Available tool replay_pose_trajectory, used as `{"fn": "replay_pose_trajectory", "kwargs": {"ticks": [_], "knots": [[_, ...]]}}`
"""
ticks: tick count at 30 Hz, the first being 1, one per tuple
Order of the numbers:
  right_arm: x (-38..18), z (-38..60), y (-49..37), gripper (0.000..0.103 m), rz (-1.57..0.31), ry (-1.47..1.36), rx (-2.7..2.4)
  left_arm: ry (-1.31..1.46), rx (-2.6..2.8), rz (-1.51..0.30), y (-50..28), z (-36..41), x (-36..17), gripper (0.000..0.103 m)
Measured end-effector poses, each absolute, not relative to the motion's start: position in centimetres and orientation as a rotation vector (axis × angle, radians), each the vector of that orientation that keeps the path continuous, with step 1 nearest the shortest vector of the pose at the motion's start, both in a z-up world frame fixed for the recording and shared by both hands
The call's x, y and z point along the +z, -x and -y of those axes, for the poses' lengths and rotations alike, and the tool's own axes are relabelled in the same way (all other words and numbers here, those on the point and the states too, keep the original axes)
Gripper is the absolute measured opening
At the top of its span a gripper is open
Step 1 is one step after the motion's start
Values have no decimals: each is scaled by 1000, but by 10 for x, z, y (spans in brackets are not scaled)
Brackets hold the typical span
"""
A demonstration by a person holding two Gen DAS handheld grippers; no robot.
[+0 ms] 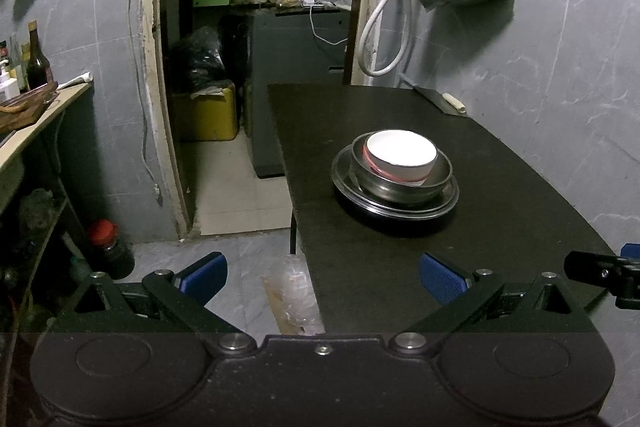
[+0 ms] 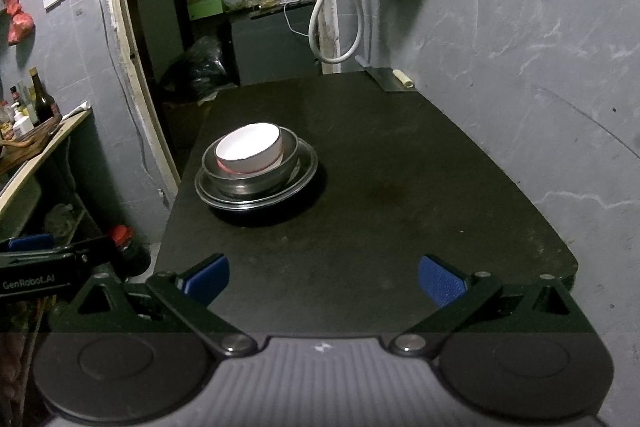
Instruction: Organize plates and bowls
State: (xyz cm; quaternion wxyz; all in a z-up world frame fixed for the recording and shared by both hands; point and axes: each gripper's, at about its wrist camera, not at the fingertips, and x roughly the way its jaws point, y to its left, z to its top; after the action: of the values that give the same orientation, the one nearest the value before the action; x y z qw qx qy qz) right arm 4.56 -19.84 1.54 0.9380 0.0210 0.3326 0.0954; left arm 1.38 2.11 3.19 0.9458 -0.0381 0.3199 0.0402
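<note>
**Dishes nested in one stack, both grippers released**

A white bowl [image 1: 401, 157] sits inside a steel bowl [image 1: 400, 183], which rests on a steel plate [image 1: 348, 183] over a dark plate [image 1: 376, 217]. The stack stands on the dark bench [image 1: 400, 267], toward its left side in the right wrist view. The left gripper [image 1: 322, 277] hovers at the near left edge, jaws spread wide and empty. The right gripper [image 2: 324, 277] hangs over the near end, jaws likewise apart, holding nothing. A cleaver [image 2: 390, 77] lies at the far end by the wall.
</note>
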Motion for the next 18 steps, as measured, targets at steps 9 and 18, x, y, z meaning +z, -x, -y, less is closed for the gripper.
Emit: {"fn": "replay_pose_trajectory", "kwargs": {"ticks": [9,18], "knots": [[15,197,-48,103,-679,-43,198,74,87,-652,-16,-24,32,102],[15,197,-48,103,-680,-43,198,74,87,-653,-16,-24,32,102]]}}
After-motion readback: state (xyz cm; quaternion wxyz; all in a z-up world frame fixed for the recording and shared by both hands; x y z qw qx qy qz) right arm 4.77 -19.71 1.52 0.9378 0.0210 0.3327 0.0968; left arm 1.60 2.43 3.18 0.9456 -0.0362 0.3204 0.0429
